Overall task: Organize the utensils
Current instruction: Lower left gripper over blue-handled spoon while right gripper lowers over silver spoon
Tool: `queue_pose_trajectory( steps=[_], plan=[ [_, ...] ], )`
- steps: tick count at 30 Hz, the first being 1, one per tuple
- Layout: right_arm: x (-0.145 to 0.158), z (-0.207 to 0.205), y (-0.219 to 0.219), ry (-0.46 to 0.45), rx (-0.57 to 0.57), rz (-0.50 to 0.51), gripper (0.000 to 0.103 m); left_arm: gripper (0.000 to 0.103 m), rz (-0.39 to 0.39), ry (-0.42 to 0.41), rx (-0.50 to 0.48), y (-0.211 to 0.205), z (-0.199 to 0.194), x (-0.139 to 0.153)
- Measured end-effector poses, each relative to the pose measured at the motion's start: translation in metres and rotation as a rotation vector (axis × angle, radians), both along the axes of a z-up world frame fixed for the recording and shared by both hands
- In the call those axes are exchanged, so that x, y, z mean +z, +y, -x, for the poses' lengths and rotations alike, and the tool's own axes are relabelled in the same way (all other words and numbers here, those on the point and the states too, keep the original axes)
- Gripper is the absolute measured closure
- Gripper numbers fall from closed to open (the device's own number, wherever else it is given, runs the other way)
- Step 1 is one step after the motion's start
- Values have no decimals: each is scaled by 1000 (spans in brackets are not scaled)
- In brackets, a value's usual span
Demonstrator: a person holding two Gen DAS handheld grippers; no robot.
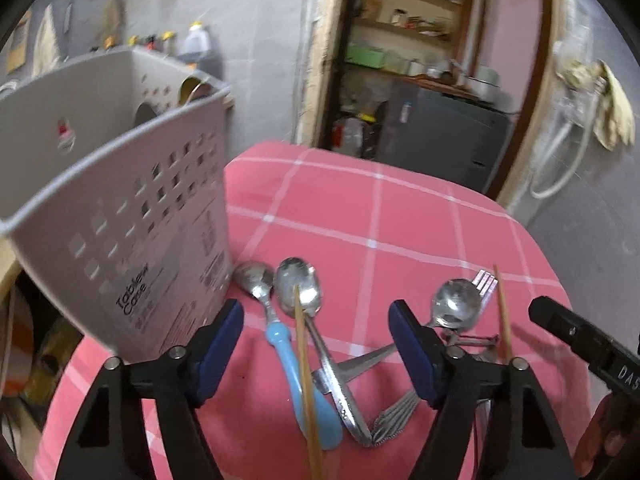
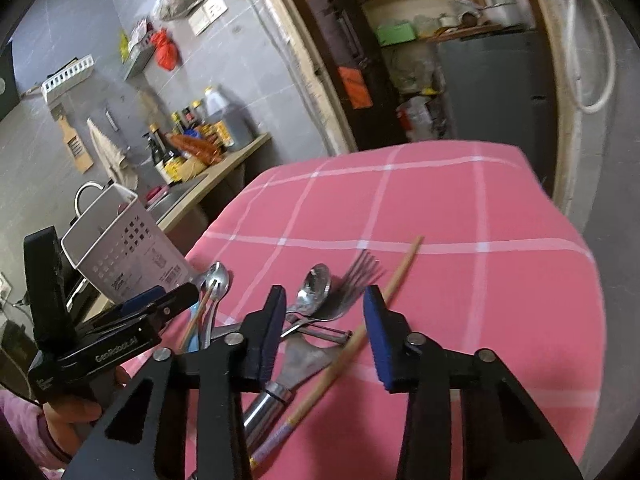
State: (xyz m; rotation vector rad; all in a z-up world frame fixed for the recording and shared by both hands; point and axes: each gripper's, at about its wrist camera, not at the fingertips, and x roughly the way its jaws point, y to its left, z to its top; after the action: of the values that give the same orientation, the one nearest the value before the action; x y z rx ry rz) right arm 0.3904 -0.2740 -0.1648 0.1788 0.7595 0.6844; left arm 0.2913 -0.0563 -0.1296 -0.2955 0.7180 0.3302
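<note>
A heap of utensils lies on the pink checked tablecloth [image 1: 400, 220]. My left gripper [image 1: 316, 312] is open just above a large steel spoon [image 1: 298, 288], a blue-handled spoon [image 1: 280, 344] and a wooden chopstick [image 1: 306, 360]; its pads touch none of them. A grey perforated utensil holder [image 1: 120, 220] stands upright just left of it. My right gripper [image 2: 325, 296] is open over a steel spoon [image 2: 316, 280], a fork [image 2: 360, 272] and a second chopstick [image 2: 384, 288] that slants between its fingers. A metal-handled tool [image 2: 280, 392] lies under its left finger.
The utensil holder [image 2: 120, 248] sits at the table's left edge, by a counter with bottles [image 2: 192, 140]. The left gripper [image 2: 172, 298] and the hand holding it are close on the right gripper's left. Beyond the table's far edge is a doorway [image 1: 420, 80] with shelves.
</note>
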Motion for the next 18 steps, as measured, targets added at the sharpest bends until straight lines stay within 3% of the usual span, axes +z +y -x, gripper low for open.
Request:
queue_pose_trajectory(
  steps=[12, 18],
  plan=[
    [-19, -28, 39, 99, 92, 22, 87, 72, 158, 80, 141, 17, -4, -26],
    [-28, -33, 45, 136, 87, 26, 92, 76, 196, 107, 162, 17, -9, -36]
  ],
)
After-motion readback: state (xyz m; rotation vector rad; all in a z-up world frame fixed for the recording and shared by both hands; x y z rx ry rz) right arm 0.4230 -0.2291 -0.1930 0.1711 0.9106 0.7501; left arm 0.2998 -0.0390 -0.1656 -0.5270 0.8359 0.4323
